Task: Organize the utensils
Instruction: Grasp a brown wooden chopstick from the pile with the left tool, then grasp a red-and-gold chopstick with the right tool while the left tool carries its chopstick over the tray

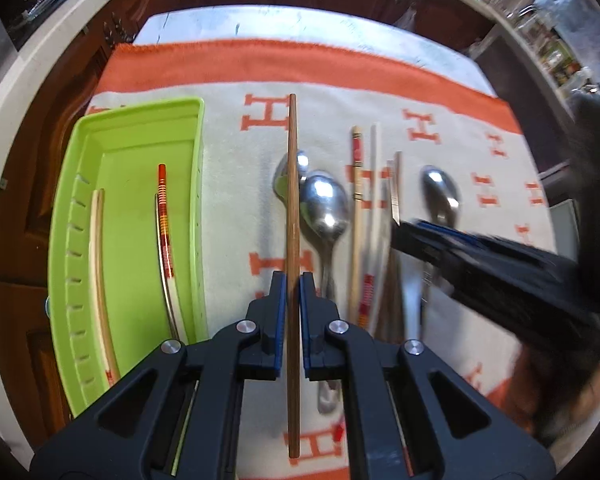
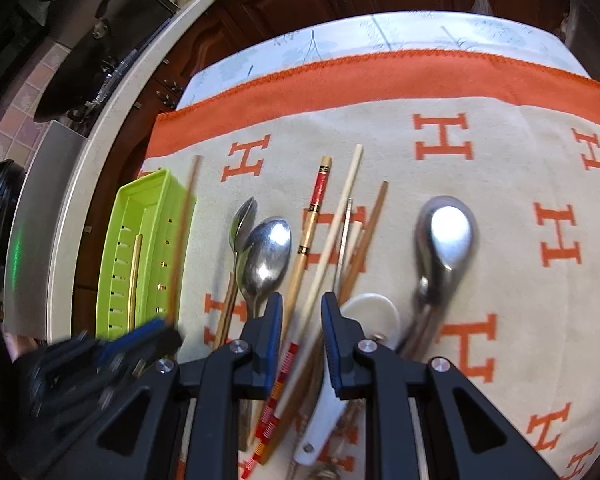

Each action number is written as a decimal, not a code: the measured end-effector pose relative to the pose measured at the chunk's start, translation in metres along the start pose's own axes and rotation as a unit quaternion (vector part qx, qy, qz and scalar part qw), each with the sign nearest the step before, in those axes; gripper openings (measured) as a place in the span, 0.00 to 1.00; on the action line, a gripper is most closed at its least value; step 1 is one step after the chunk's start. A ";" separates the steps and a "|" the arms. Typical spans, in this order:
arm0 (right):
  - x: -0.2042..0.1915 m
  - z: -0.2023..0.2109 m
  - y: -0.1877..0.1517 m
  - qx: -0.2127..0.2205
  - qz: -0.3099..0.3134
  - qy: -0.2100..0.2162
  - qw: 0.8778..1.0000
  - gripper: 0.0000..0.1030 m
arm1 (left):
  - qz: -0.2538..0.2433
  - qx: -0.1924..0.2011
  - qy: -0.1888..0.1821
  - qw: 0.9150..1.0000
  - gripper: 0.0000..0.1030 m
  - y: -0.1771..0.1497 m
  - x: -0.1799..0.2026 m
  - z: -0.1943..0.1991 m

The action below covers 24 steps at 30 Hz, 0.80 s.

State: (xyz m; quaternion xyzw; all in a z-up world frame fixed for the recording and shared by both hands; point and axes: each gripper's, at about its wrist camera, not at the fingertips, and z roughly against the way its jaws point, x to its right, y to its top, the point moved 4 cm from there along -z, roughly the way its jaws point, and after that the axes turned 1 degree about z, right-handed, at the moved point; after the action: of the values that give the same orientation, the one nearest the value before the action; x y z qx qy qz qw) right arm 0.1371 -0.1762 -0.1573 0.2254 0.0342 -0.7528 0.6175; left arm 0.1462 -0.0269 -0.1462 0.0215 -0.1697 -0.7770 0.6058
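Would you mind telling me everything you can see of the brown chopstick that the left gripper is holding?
The brown chopstick is a single plain stick, wooden or bamboo by its grain, mid-brown, with no pattern. The left gripper is shut on it, blue pads on either side of its middle. It points straight away from the wrist camera, both ends free, raised above the spoons on the orange-and-cream cloth. In the right wrist view it is a blurred streak beside the green tray, not yet in it.

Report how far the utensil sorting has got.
Done: two chopsticks lie in the green tray. In hand: the left gripper clamps a brown chopstick. Left: three metal spoons, a white spoon and several chopsticks on the cloth; the right gripper hovers open above them.
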 end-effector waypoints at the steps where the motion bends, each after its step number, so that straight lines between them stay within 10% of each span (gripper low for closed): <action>1: -0.001 -0.004 0.002 -0.006 -0.002 -0.003 1.000 0.19 | 0.000 0.005 -0.004 1.000 0.04 -0.004 0.000 0.008; 24: -0.037 -0.036 0.009 -0.037 0.064 -0.112 0.991 0.10 | 0.052 0.033 -0.017 0.998 0.04 -0.049 -0.055 0.071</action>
State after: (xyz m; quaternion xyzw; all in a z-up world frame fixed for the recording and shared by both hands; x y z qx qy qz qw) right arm 0.1609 -0.1326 -0.1733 0.1184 -0.0224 -0.7304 0.6723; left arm 0.0980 0.0524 -0.1030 0.0193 -0.2061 -0.7387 0.6415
